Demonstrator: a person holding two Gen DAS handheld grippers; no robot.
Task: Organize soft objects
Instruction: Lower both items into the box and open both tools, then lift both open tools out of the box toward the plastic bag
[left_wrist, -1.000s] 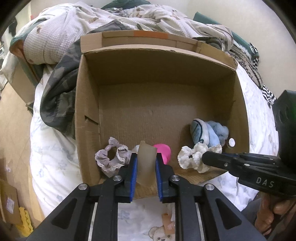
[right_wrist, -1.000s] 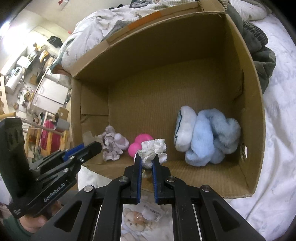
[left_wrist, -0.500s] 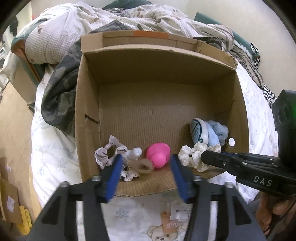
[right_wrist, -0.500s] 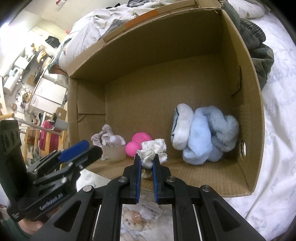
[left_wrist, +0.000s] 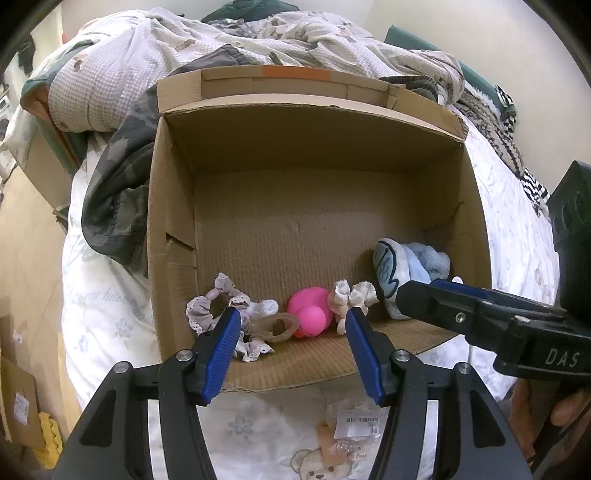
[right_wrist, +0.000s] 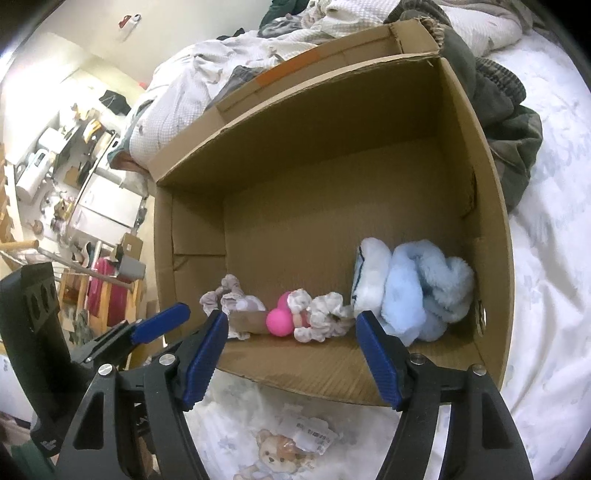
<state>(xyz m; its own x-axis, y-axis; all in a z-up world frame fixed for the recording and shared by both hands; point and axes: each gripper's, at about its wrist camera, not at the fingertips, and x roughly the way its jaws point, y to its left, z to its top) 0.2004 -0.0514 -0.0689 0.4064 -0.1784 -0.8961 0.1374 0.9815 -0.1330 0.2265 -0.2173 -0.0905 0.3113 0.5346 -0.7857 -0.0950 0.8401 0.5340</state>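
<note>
My left gripper (left_wrist: 291, 334) stands half spread and holds nothing, its blue pads apart above the box (left_wrist: 476, 236) floor at 6 o'clock; my right gripper (right_wrist: 291, 334) has its jaws opening wide, empty too, with the white scrunchie (right_wrist: 321, 317) lying free just beyond the pads. Along the near wall of the box on the bed (right_wrist: 546, 258) a row runs from 9 to 3 o'clock: grey scrunchie (left_wrist: 218, 302), clear ring (left_wrist: 275, 326) lying flat with its long axis across, pink toy (left_wrist: 312, 312), white scrunchie, then the blue plush (right_wrist: 417, 288) bundled in the 3 o'clock corner.
</note>
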